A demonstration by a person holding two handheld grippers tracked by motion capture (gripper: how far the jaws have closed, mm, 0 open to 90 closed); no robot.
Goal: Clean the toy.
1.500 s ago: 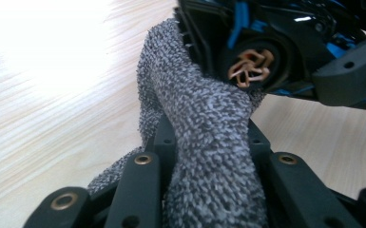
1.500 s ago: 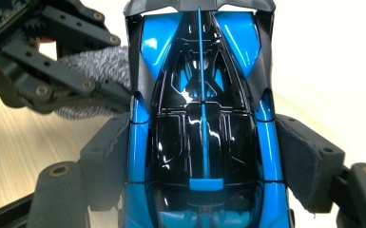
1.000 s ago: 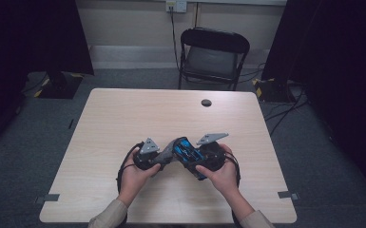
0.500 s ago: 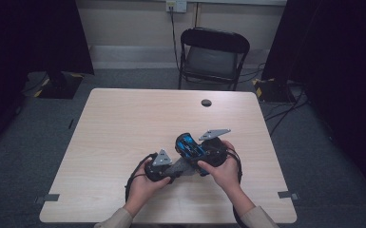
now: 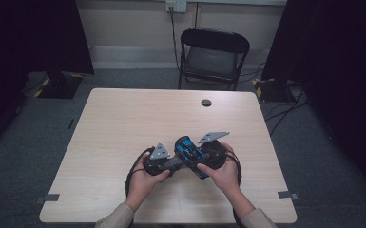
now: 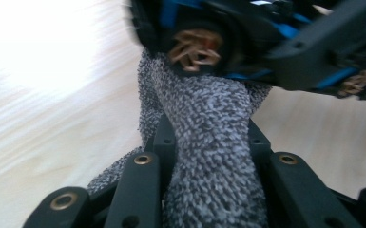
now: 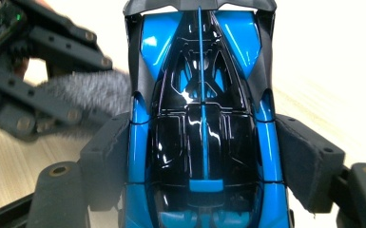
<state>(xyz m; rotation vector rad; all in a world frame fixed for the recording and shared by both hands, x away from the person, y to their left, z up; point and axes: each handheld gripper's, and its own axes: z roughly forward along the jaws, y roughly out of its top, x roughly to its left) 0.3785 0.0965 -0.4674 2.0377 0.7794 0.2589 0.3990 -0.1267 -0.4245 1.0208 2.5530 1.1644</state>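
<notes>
Right gripper view gives us the toy car (image 7: 202,128) up close: a glossy blue and black model, seen from above its roof, with the right hand-held gripper (image 7: 202,161) clamped on its two flanks, one padded jaw pressing each side. Just beside the car, at its left in that view, we see a speckled grey cloth (image 7: 88,92) touching the body. In the left gripper view we find that cloth (image 6: 209,142) pinched tight between the closed jaws of the left hand-held gripper (image 6: 211,156), its free end pushed up against the car's underside (image 6: 247,33), right by a wheel hub. From the high view we place the car (image 5: 188,151) above the near part of the table (image 5: 123,118), held between the person's two hands, the left hand (image 5: 145,183) and the right hand (image 5: 224,173). Well beyond the car, near the table's far edge, lies a small dark round thing (image 5: 206,102), and behind the table stands a black folding chair (image 5: 213,54).
</notes>
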